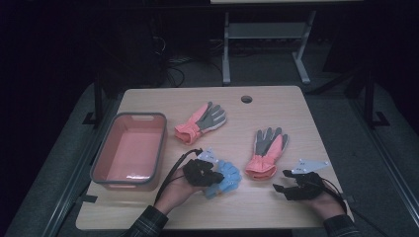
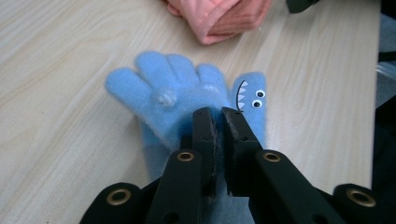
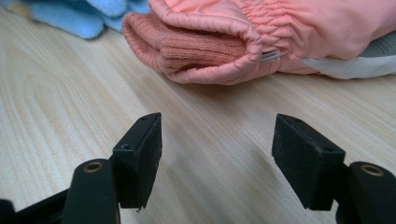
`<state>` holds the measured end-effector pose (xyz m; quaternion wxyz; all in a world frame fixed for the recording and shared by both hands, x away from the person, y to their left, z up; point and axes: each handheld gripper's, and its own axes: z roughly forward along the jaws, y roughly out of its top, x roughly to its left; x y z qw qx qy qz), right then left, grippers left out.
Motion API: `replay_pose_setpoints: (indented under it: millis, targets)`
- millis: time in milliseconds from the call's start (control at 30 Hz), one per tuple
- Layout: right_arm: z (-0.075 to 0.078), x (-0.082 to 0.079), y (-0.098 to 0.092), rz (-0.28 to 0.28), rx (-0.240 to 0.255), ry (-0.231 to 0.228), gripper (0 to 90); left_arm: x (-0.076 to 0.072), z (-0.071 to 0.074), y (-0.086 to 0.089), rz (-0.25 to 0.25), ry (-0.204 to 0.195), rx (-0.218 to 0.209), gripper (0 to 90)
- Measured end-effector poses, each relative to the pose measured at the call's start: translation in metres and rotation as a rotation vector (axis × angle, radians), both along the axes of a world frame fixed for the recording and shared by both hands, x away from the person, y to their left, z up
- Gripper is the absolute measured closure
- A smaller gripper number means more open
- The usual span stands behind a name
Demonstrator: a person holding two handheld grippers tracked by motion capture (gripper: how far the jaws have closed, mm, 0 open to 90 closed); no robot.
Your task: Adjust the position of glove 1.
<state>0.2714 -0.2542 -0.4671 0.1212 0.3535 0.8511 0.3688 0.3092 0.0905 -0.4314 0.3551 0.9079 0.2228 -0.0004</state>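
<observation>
A blue fleece glove [image 1: 226, 178] with a shark face on its thumb lies flat on the wooden table, fingers pointing away in the left gripper view [image 2: 173, 93]. My left gripper [image 1: 213, 177] [image 2: 218, 116] is shut on it, with the fabric near the palm pinched between the jaws. A pink and grey winter glove [image 1: 267, 153] lies to the right of it, its ribbed cuff [image 3: 205, 51] facing my right gripper [image 1: 280, 180] [image 3: 217, 135]. That gripper stands open just above the table, a short way from the cuff, with nothing between its jaws.
A second pink and grey glove [image 1: 200, 123] lies near the table's middle. A pink bin with a grey rim [image 1: 141, 116] stands at the left. A cable hole [image 1: 246, 99] sits by the far edge. Bare wood [image 1: 262, 207] runs along the front.
</observation>
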Motion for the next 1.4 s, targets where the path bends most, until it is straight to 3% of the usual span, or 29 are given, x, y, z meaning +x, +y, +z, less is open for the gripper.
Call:
replay_pose_setpoints:
  millis: [200, 233, 433, 633, 700, 1067, 1400]
  targets:
    - [-0.001, 0.001, 0.000, -0.008, -0.008, 0.005, 33.0, 0.002, -0.006, -0.001, 0.017, -0.002, 0.018, 73.5]
    - [-0.001, 0.001, 0.000, -0.007, -0.009, 0.005, 32.8, 0.003, -0.006, 0.000, 0.003, -0.013, 0.042, 69.8]
    - [-0.001, 0.001, 0.000, -0.012, -0.013, 0.004, 31.6, 0.002, -0.009, -0.002, 0.043, -0.045, 0.075, 48.6]
    - [-0.001, 0.003, -0.001, -0.030, -0.013, 0.008, 27.2, 0.002, -0.005, 0.000, 0.073, -0.043, 0.054, 17.7]
    - [-0.002, 0.003, -0.001, -0.030, -0.017, 0.013, 26.7, 0.000, -0.005, -0.002, 0.062, -0.050, 0.065, 14.1]
    - [-0.006, 0.004, 0.002, -0.032, -0.043, 0.013, 22.5, -0.003, -0.020, -0.013, 0.031, -0.055, 0.143, 13.8]
    - [-0.009, 0.005, 0.003, -0.041, -0.035, 0.009, 18.8, -0.007, -0.028, -0.019, 0.016, -0.075, 0.197, 15.1]
